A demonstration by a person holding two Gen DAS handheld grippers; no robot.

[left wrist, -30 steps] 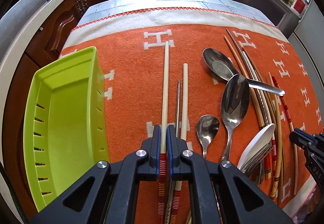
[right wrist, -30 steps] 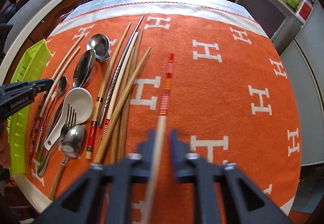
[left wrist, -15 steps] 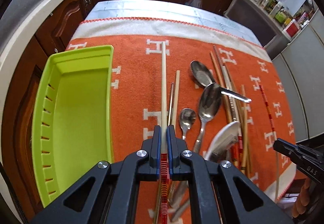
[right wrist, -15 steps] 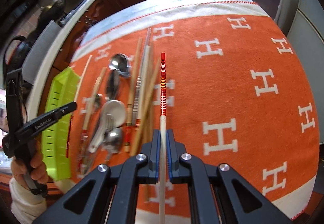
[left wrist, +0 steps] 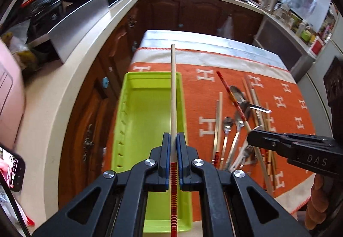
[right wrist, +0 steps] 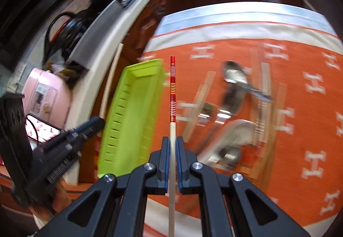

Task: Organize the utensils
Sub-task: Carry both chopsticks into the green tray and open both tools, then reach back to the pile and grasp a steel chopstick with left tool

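Observation:
My left gripper (left wrist: 173, 140) is shut on a pale chopstick with a red striped end (left wrist: 173, 91) and holds it lengthwise above the lime-green tray (left wrist: 148, 112). My right gripper (right wrist: 172, 144) is shut on a matching chopstick (right wrist: 172, 91), red striped end pointing forward, just right of the tray (right wrist: 133, 112). The right gripper also shows in the left wrist view (left wrist: 253, 140), above the utensil pile. The left gripper also shows in the right wrist view (right wrist: 96, 123), left of the tray. The tray holds nothing I can see.
Spoons (left wrist: 238, 95), a white ceramic spoon (right wrist: 238, 132), a fork and several chopsticks (left wrist: 217, 125) lie on the orange cloth (left wrist: 289, 108) right of the tray. A counter with a kettle (left wrist: 42, 1) runs along the left. The right wrist view is blurred.
Both grippers have risen and swung left with their chopsticks. The left one is now over the tray; the right one has come close to the tray's right side.

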